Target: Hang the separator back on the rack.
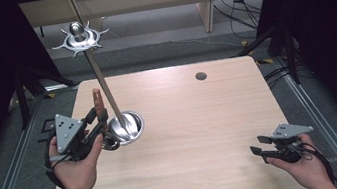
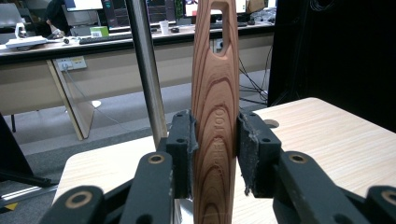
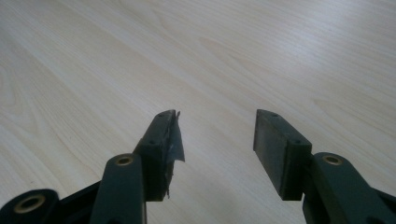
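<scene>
Pale wood-grain table (image 1: pixel 195 120) under dark curtains on both sides, with a grey floor and light desks beyond its far edge. A small dark round hole (image 1: pixel 200 76) sits near the far edge.

At the near left, the left gripper (image 1: pixel 101 118) is clenched on a wooden utensil handle (image 1: pixel 98 101). The handle stands upright with its long axis vertical, and its free end points up. In the left gripper view the handle (image 2: pixel 215 116) rises between the two black pads (image 2: pixel 181 149), which press its sides; a long slot pierces its top, cut off by the frame edge. Faint letters are stamped on the wood, too blurred to read. Its lower end is hidden behind the jaws, so I cannot tell what kind of utensil it is.

Just right of that gripper stands a metal stand (image 1: pixel 102 79): a round shiny base (image 1: pixel 128 127) on the table, a pole leaning up towards the far left, and a spiked disc with a ball (image 1: pixel 79 36) on top.

The left hand (image 1: pixel 78 161) wraps the gripper body from below, forearm coming up from the near edge.

At the near right, the right gripper (image 1: pixel 259 144) is released, jaws spread and pointing left, low over the bare table. The right hand (image 1: pixel 300 163) holds it from behind.
</scene>
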Demonstrator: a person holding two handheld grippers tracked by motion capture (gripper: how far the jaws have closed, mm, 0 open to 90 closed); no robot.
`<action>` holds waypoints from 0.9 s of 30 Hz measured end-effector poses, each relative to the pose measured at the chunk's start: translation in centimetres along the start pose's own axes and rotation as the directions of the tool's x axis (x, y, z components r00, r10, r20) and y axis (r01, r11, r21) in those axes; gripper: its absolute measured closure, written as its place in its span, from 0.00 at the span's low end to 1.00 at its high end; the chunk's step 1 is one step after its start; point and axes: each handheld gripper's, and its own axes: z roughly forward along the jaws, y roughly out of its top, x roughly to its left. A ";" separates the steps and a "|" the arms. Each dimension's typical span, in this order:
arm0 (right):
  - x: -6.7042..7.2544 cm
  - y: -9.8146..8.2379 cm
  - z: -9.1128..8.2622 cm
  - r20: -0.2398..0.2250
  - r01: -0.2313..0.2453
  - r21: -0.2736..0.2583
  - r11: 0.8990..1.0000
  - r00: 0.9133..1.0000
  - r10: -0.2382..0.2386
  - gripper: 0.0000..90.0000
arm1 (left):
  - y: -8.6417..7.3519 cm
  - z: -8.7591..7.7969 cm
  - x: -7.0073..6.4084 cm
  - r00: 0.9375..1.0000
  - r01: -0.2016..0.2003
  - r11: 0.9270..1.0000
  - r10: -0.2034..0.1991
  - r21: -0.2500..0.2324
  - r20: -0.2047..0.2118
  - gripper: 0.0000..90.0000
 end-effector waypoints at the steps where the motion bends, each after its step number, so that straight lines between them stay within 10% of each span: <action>1: 0.0 0.0 0.0 -0.001 0.000 0.003 1.000 1.000 0.000 0.56 | 0.1 0.0 0.0 1.000 0.000 1.000 0.000 -0.002 0.000 0.75; 27: -0.1 0.0 0.0 0.000 0.007 -0.001 1.000 1.000 -0.007 0.56 | 1.5 0.6 -0.1 1.000 0.012 1.000 -0.012 -0.026 -0.014 0.75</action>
